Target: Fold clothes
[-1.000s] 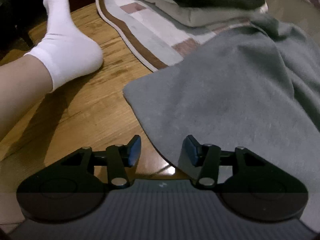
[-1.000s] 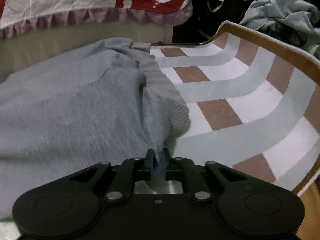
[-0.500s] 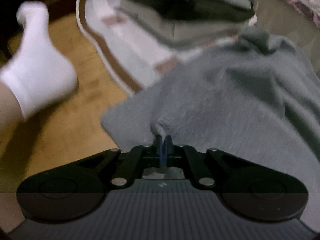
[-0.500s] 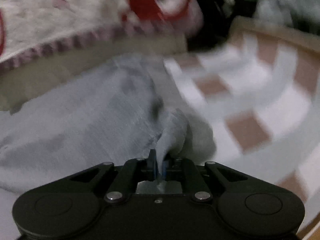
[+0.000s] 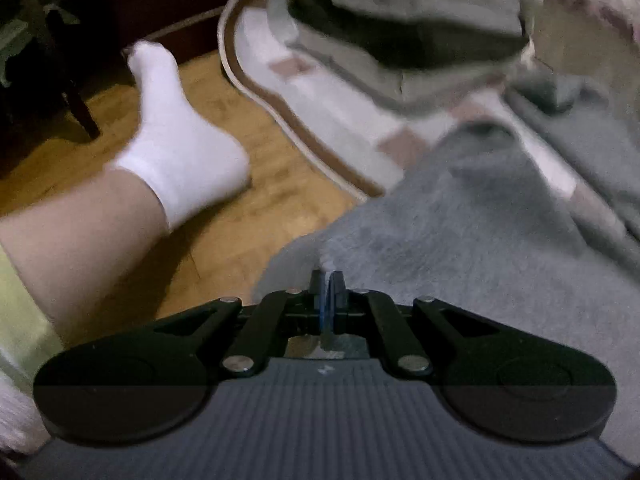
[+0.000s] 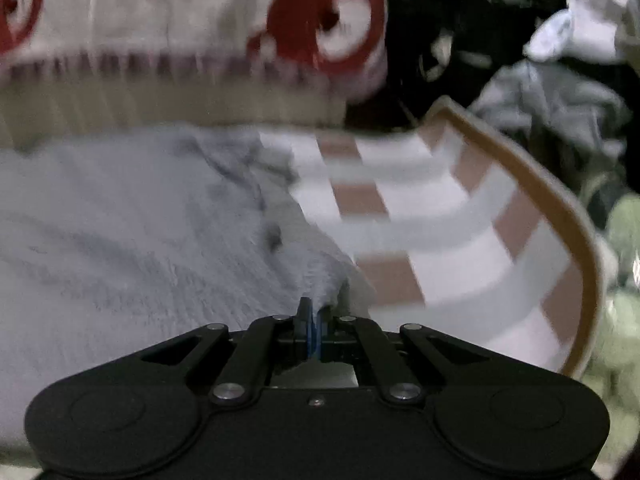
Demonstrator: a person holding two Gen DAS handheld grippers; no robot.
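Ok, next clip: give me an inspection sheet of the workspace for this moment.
Surface: wooden floor with a striped rug.
Job's things: grey garment spread over rug and floor.
Clutter: stack of folded clothes; loose clothes pile.
Grippers: left gripper and right gripper each pinch the garment's edge, jaws shut.
Cables: nothing seen.
Surroundings: person's foot in a white sock; patterned bedcover.

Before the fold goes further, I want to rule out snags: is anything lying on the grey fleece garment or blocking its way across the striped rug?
Nothing visible does. Both hand-held grippers, left and right, are shut on the grey fleece garment. The stack of folded clothes sits beyond it on the striped rug.
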